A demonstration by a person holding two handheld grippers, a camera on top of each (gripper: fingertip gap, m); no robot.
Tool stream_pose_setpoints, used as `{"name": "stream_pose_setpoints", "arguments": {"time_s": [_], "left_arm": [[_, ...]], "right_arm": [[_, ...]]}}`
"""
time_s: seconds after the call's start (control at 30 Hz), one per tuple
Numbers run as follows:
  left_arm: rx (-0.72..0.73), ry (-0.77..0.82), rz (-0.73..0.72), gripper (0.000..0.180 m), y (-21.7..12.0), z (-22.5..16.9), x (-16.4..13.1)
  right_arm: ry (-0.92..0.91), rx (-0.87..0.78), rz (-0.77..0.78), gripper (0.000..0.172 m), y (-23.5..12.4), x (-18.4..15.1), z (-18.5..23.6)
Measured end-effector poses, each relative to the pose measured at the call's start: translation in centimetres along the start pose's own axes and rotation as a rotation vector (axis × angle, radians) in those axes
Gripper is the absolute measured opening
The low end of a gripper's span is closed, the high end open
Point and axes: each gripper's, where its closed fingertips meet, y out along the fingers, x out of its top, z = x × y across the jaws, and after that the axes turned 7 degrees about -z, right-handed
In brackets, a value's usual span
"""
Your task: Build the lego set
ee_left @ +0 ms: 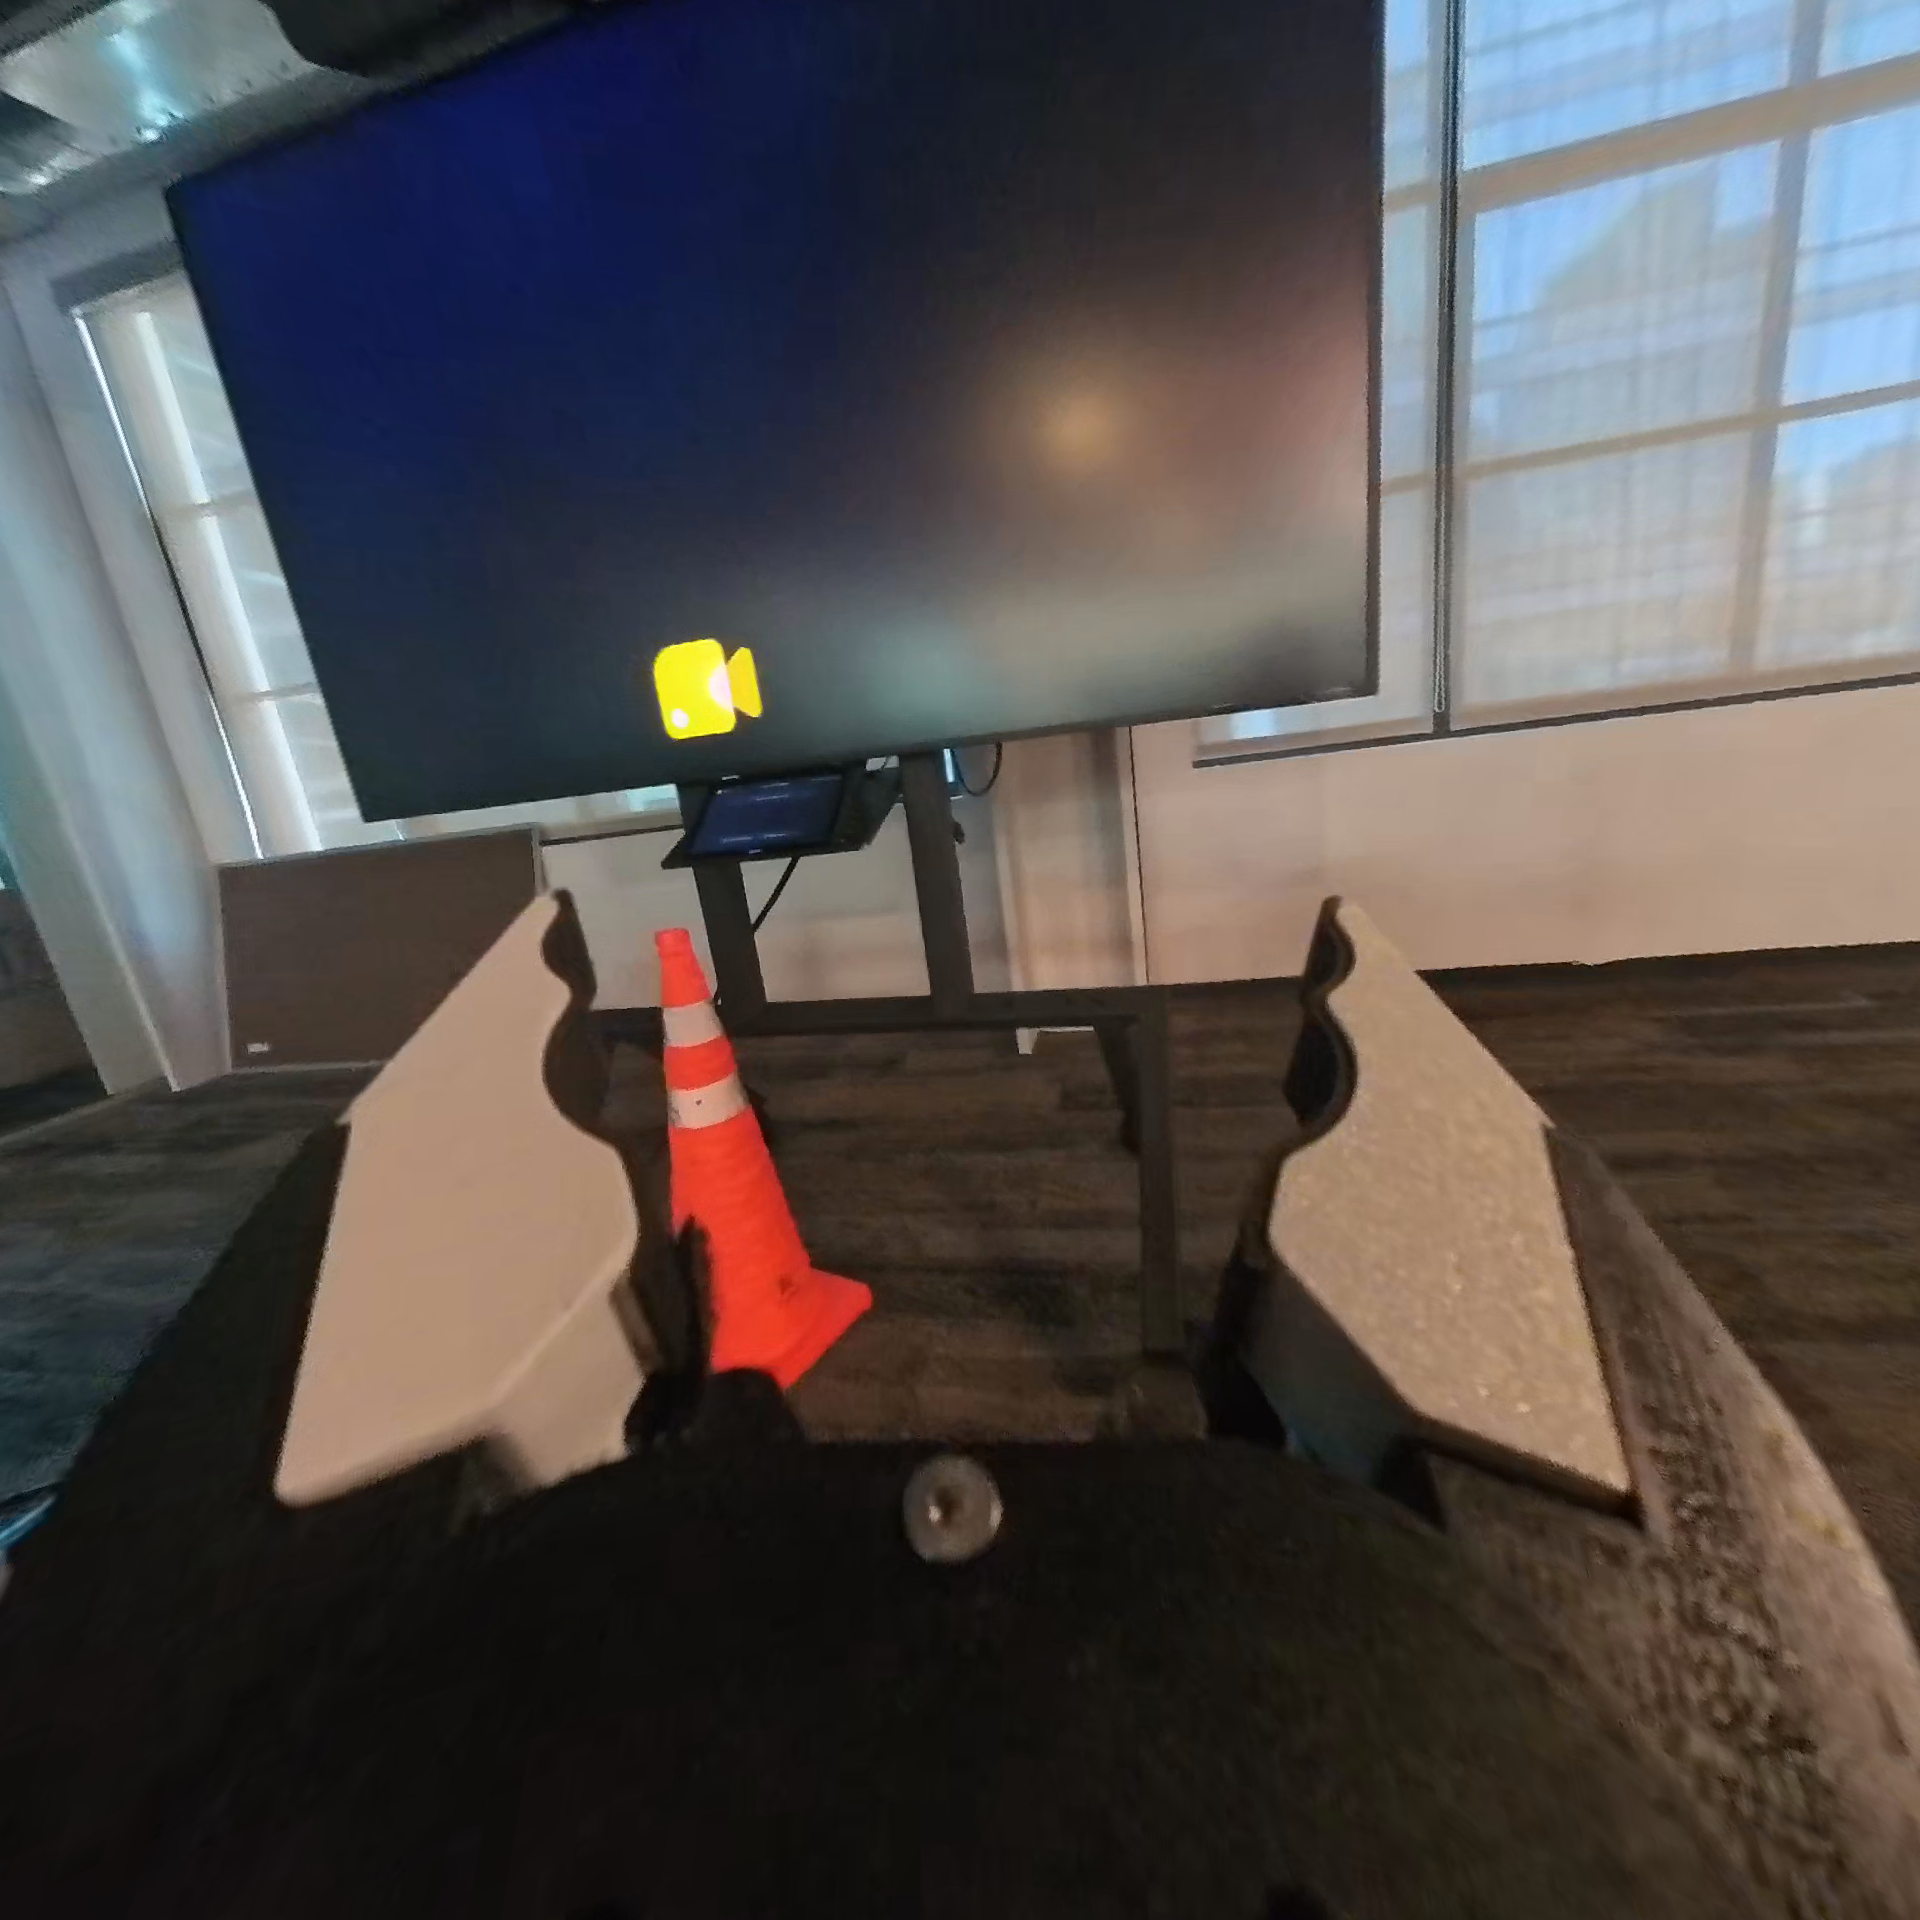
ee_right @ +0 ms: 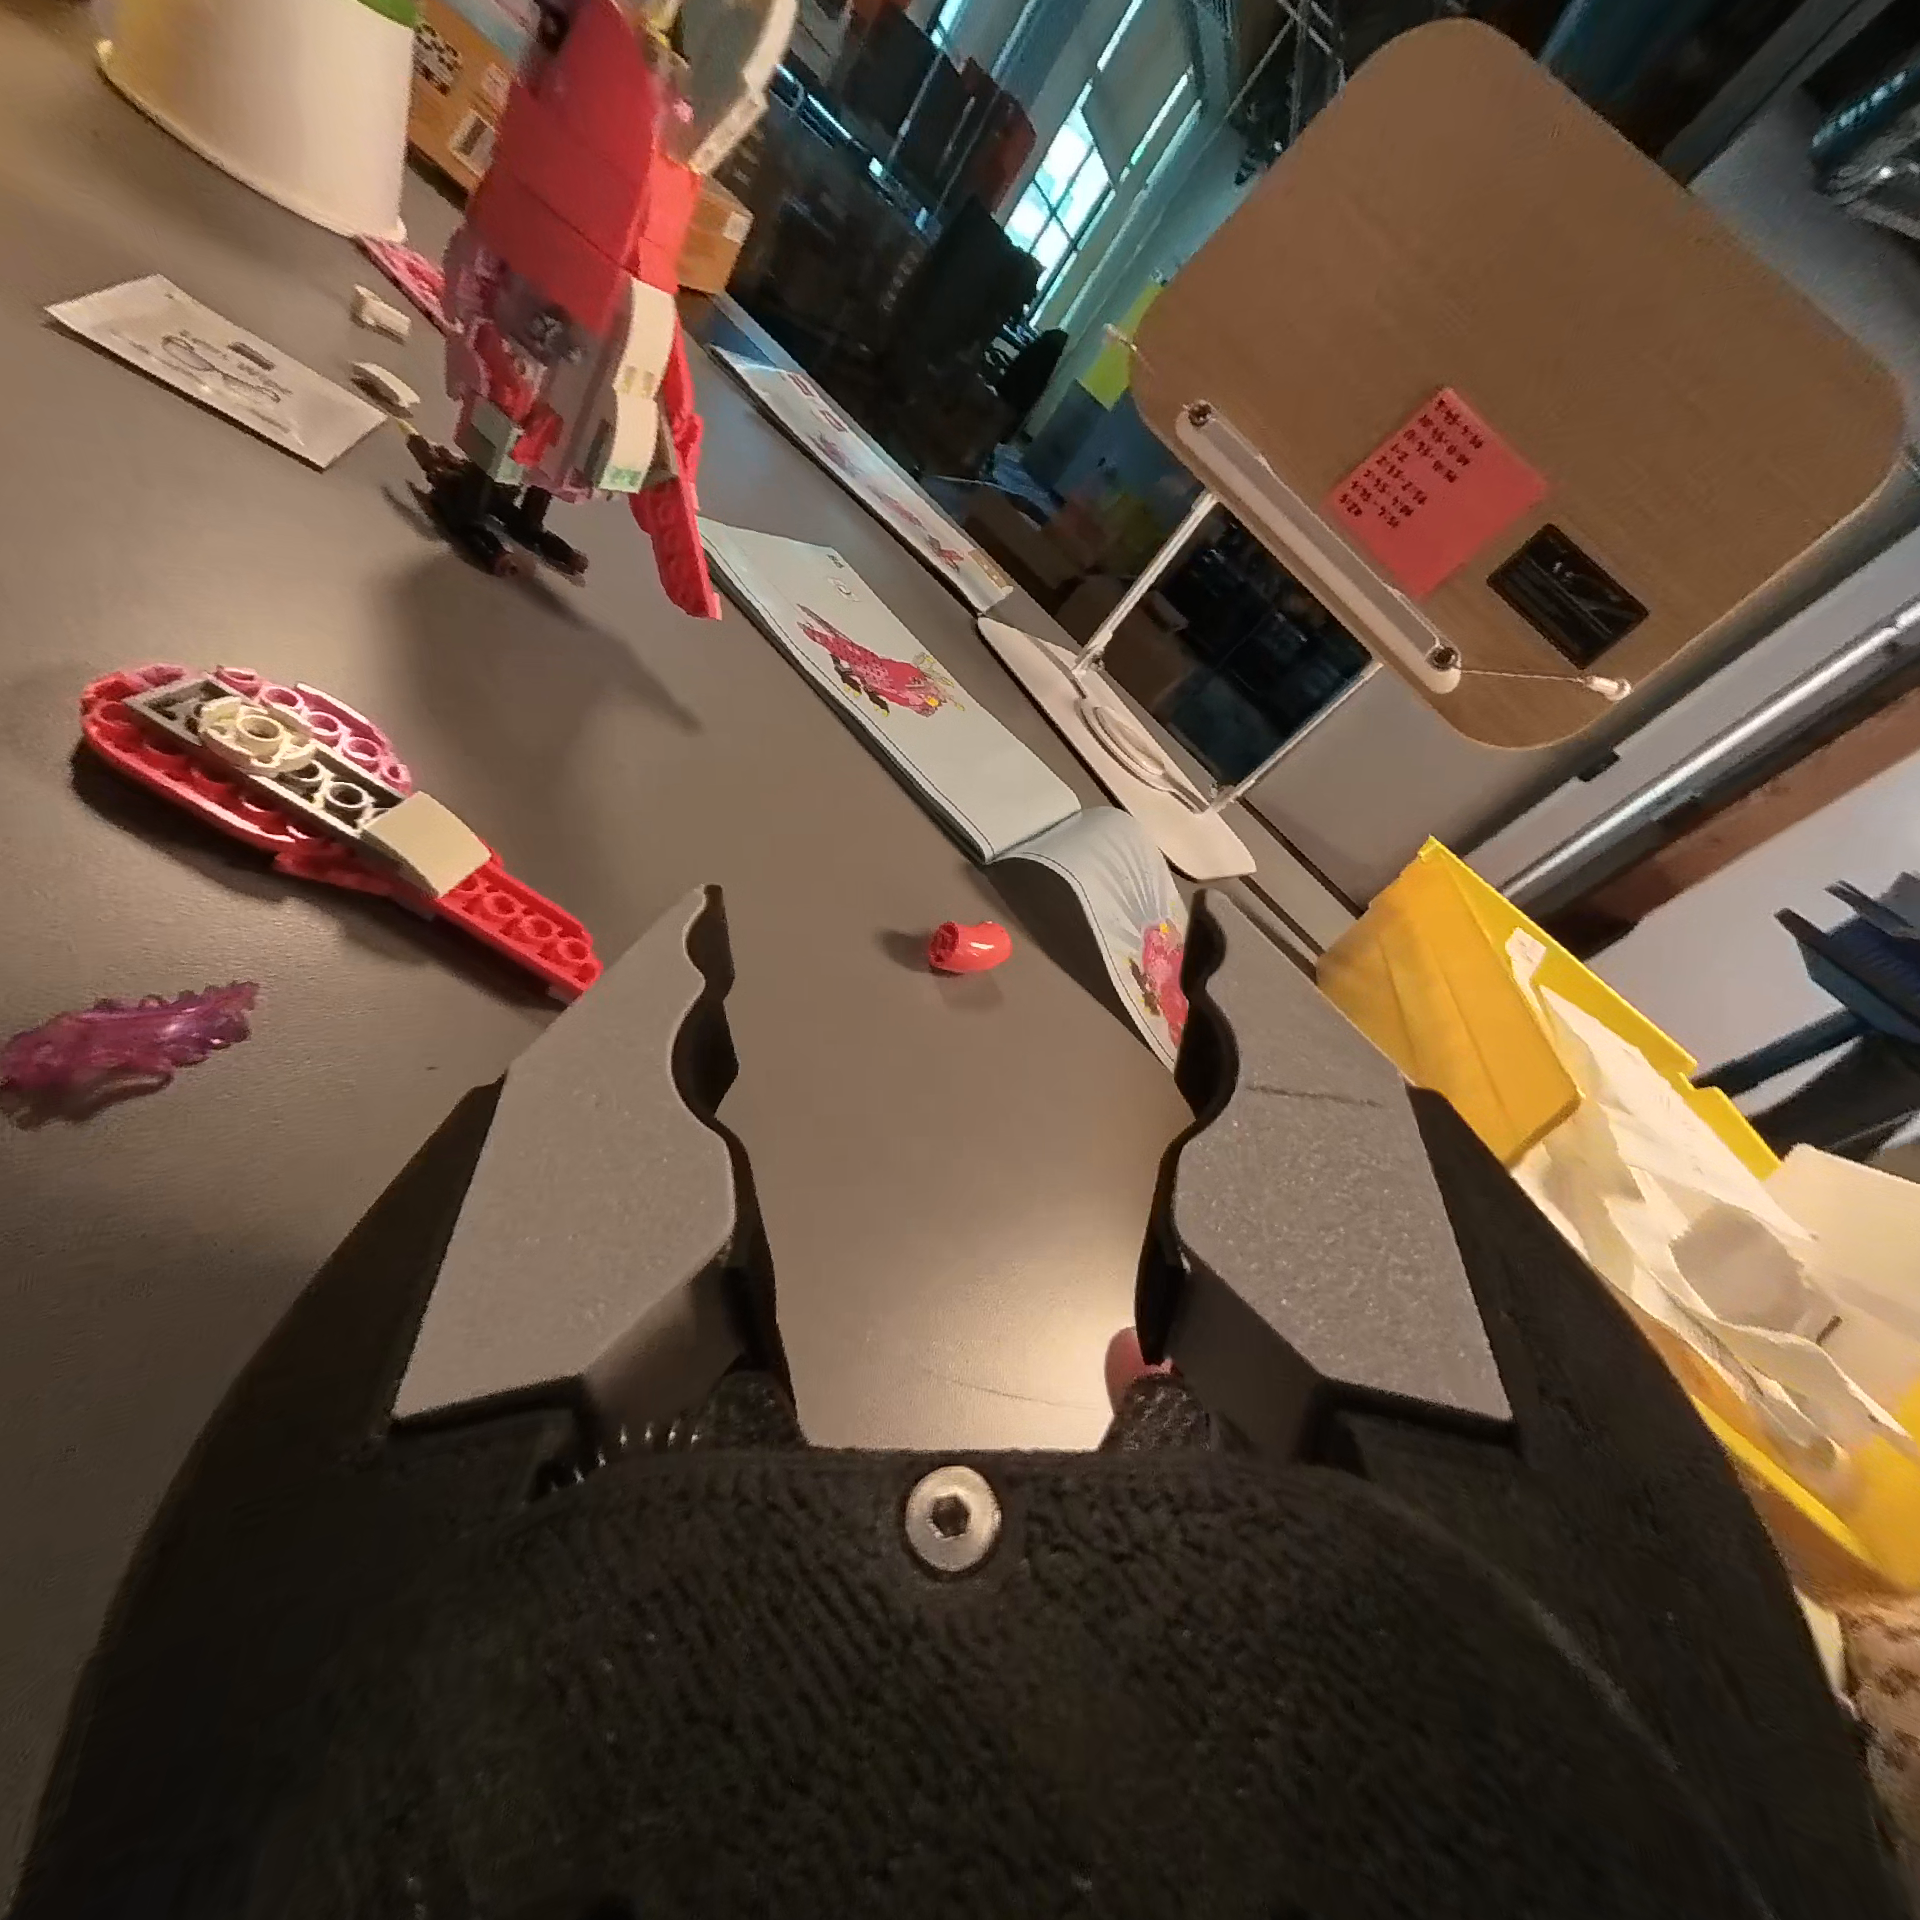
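Left gripper (ee_left: pixel 945 935) raised off any surface, fingers (ee_left: pixel 488 1122) spread wide apart with nothing between them. Beyond and between them, an orange traffic cone (ee_left: pixel 727 1184) with pale bands, upright on dark carpet (ee_left: pixel 1662 1091), nearer the left finger but well beyond it. Behind the cone, a black stand (ee_left: pixel 935 894) carrying a large dark screen (ee_left: pixel 790 395) with a small yellow icon low on its left, and a small tablet-like display (ee_left: pixel 769 816) on a shelf just under it. Windows (ee_left: pixel 1662 364) to the far right.

Right gripper (ee_right: pixel 951 914) low over a grey table (ee_right: pixel 623 644), fingers (ee_right: pixel 613 1070) apart and clamped on nothing, bare table between them. Nearest thing: a small red rounded brick piece (ee_right: pixel 968 945) lying on the table just beyond the fingertips, about midway across the gap, touching neither finger. To the left, a flat pink and red brick assembly (ee_right: pixel 312 821) with a grey plate on top, and nearer left a translucent purple piece (ee_right: pixel 125 1039). Far left, a tall red and pink brick figure (ee_right: pixel 582 312) standing upright. Far right of the small piece, an open instruction booklet (ee_right: pixel 914 686), one page curling up beside the right finger. Yellow bin (ee_right: pixel 1507 1039) with pale bags at the right edge. Wooden-backed panel (ee_right: pixel 1507 312) on a white stand beyond the booklet.
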Motion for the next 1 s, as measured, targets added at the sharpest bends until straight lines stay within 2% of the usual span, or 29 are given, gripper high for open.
{"name": "stream_pose_setpoints", "arguments": {"time_s": [0.17, 0.33, 0.57, 0.7, 0.8, 0.87, 0.9, 1.0], "left_arm": [[-0.018, -0.004, 0.058, 0.133, -2.3, 1.6, -1.1], [-0.109, -0.016, 0.187, 0.135, -3.8, 0.5, -3.2], [-0.222, -0.049, 0.201, 0.134, -6.6, -0.6, -2.3], [-0.291, -0.144, 0.228, 0.135, -8.4, -1.9, -1.9], [-0.354, -0.244, 0.225, 0.135, -10.2, -3.7, -1.5], [-0.454, -0.307, 0.252, 0.131, -11.9, -6.3, -1.8], [-0.535, -0.332, 0.272, 0.128, -13.0, -8.3, -2.4], [-0.686, -0.397, 0.439, 0.140, -16.3, -13.3, -6.0]], "right_arm": [[0.015, 0.040, -0.065, 0.085, -0.6, 0.8, 0.4], [0.027, 0.113, -0.148, 0.085, -1.0, 1.6, 0.9], [0.096, 0.106, -0.289, 0.085, -2.1, 3.2, 0.0], [0.201, 0.106, -0.356, 0.087, -2.4, 3.8, -0.9], [0.306, 0.108, -0.424, 0.090, -3.0, 4.4, -1.8], [0.364, 0.140, -0.462, 0.092, -3.3, 4.9, -1.8], [0.393, 0.166, -0.484, 0.093, -3.5, 5.1, -1.7], [0.464, 0.217, -0.532, 0.099, -3.8, 5.7, -1.6]]}}
